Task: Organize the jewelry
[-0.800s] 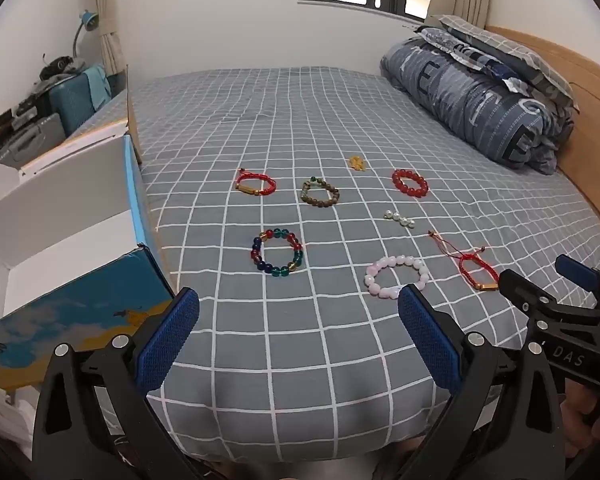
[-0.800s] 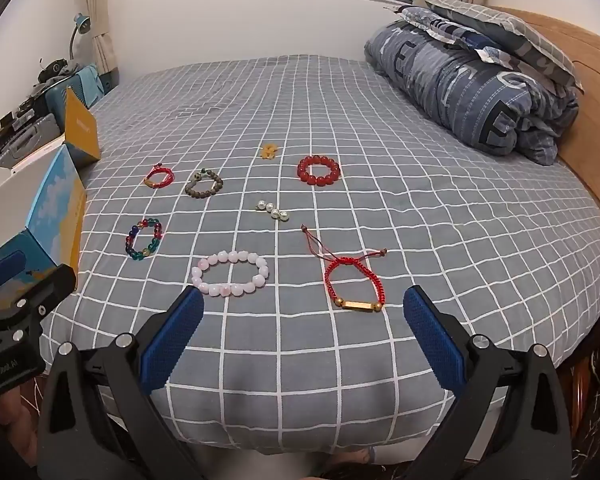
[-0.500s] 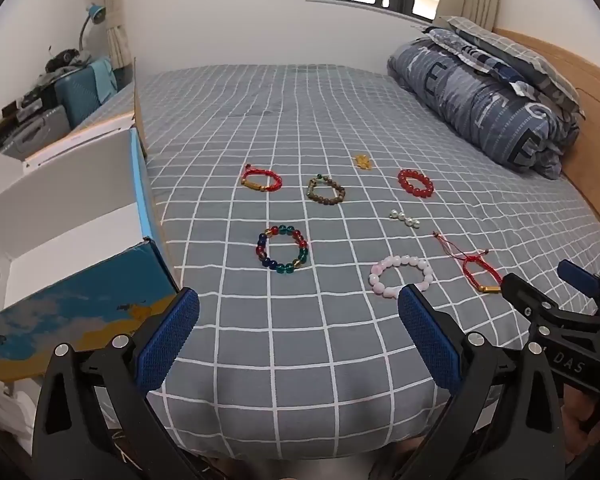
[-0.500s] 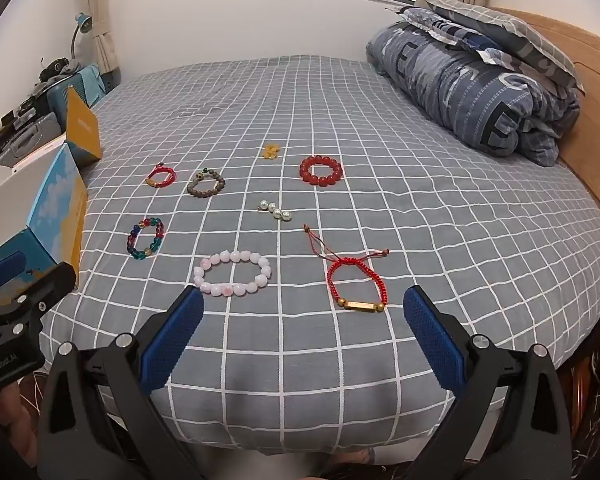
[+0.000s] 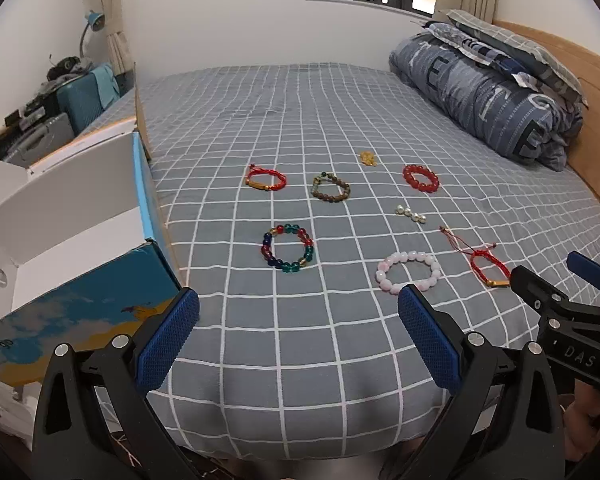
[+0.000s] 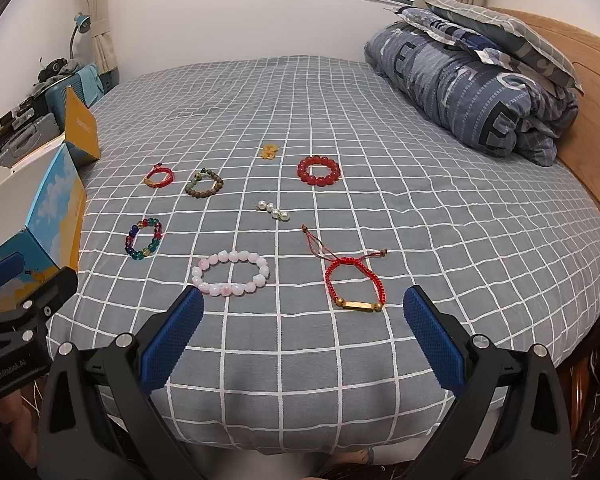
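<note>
The left gripper (image 5: 298, 336) is drifting rightward along the bed (image 5: 340, 128), bracelets sliding left in view, while both it and the right gripper (image 6: 303, 334) are hanging spread, grasping nothing.

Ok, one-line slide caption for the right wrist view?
Open right gripper above a grid-patterned bed with bracelets laid out, red cord bracelet nearest.

We see left gripper (image 5: 299, 338): black plastic fingers with triangular cut-outs, silver screw heads along arms, blue knurled pads (image 5: 167, 336). Right gripper (image 6: 304, 338) same build, same blue textured pads (image 6: 434, 340). On each gripper's black side body we read white lettering, partly legible. Bare hand (image 5: 584, 408) glimpsed below right gripper body; no sleeve visible.
</note>
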Demonstrator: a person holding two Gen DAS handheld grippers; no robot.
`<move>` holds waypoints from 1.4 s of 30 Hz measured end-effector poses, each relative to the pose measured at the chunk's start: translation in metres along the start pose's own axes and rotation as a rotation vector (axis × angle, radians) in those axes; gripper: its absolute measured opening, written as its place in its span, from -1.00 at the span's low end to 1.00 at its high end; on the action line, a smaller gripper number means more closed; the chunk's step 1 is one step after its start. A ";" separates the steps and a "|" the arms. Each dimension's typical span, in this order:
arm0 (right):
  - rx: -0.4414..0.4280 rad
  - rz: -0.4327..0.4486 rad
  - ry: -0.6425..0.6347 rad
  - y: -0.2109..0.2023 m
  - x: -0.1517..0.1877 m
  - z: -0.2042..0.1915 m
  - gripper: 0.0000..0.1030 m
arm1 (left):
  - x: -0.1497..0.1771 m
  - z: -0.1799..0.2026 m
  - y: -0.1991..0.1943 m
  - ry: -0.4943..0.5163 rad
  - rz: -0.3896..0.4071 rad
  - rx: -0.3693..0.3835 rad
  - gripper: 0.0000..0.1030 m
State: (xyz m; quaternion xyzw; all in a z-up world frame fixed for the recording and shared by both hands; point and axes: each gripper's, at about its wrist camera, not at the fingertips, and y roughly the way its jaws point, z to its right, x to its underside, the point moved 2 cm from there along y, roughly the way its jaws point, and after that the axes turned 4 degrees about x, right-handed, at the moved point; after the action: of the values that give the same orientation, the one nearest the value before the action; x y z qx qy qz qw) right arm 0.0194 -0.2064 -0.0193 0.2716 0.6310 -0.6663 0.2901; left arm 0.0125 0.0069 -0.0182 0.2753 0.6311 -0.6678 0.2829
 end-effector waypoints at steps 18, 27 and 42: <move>0.008 0.002 0.005 0.000 0.001 0.002 0.86 | 0.002 0.010 0.008 0.010 -0.024 0.019 0.89; 0.005 0.001 0.000 0.001 0.000 0.001 0.86 | 0.002 0.014 0.006 0.015 -0.015 0.009 0.89; 0.009 0.001 -0.006 0.002 0.000 -0.002 0.86 | 0.000 0.012 0.007 0.012 -0.017 -0.001 0.89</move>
State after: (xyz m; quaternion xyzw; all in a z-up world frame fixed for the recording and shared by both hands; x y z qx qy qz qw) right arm 0.0210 -0.2049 -0.0210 0.2712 0.6271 -0.6696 0.2912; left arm 0.0172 -0.0057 -0.0225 0.2738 0.6355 -0.6681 0.2735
